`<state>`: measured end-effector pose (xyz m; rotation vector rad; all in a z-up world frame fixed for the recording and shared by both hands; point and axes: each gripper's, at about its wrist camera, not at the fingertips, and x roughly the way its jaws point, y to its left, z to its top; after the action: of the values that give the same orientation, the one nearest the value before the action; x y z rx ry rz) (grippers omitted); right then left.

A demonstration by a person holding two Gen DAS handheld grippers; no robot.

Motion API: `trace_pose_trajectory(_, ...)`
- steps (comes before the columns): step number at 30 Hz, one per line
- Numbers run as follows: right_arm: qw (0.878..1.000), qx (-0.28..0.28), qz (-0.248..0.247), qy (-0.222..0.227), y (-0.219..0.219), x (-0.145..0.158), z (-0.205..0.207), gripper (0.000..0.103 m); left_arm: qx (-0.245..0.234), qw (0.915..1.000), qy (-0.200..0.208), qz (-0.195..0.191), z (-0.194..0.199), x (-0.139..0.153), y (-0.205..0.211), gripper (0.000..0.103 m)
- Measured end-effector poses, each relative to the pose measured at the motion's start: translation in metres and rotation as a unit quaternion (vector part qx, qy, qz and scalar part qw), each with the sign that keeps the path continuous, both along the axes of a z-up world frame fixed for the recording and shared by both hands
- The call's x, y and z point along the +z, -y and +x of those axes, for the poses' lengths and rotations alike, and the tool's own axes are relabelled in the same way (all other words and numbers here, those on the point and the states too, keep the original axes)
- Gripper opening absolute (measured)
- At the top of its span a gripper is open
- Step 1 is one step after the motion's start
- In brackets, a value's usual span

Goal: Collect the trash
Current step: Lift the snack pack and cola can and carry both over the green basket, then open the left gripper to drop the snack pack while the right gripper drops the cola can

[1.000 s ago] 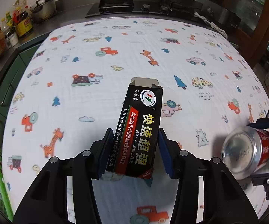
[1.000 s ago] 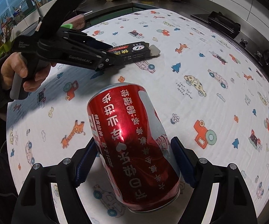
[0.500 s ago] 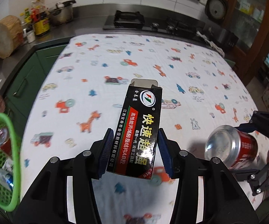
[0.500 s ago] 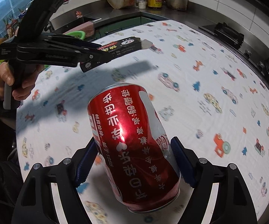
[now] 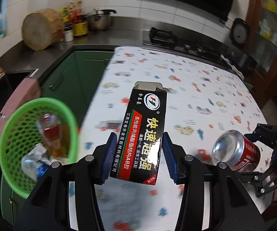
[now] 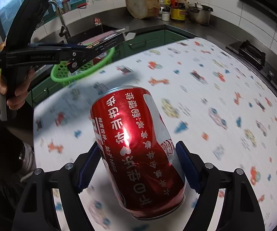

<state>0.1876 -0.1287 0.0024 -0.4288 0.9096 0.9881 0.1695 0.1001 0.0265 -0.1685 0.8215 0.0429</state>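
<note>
Left gripper (image 5: 139, 154) jaws clench the black carton (image 5: 144, 132); right gripper (image 6: 138, 163) jaws clench the red can (image 6: 136, 150).

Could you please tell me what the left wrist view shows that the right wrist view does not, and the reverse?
Only the left wrist view shows inside the green basket: a bottle and crumpled wrappers. It also shows the printed front of the black box held in the left gripper.

Only the right wrist view shows the hand holding that gripper, the faucet and the window.

Both share the red can in the right gripper, the patterned cloth, the basket, the box and the wooden block.
</note>
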Motion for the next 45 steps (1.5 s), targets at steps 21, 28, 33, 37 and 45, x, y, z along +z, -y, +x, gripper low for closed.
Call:
trace_pose_trajectory(21,0.999,0.037,0.013,-0.019,-0.141,-0.004,-0.017,0.076,0.114,0.9934,-0.012,-0.011,-0.059,-0.029,-0.143,0.048)
trace_pose_trajectory(28,0.999,0.038,0.022,-0.026,-0.176,-0.003,-0.013,0.076,0.142,0.9894,-0.024,-0.018,-0.06,-0.039,-0.177,0.048)
trace_pose_trajectory(33,0.998,0.037,0.031,-0.033,-0.196,-0.002,-0.01,0.076,0.16,0.9861,-0.032,-0.031,-0.058,-0.046,-0.195,0.048)
trace_pose_trajectory(37,0.998,0.034,0.04,-0.041,-0.206,-0.001,-0.006,0.076,0.173,0.983,-0.042,-0.044,-0.057,-0.055,-0.208,0.049)
trace_pose_trajectory(45,0.997,0.038,0.049,-0.045,-0.231,0.002,-0.006,0.076,0.196,0.9774,-0.045,-0.065,-0.068,-0.066,-0.225,0.059)
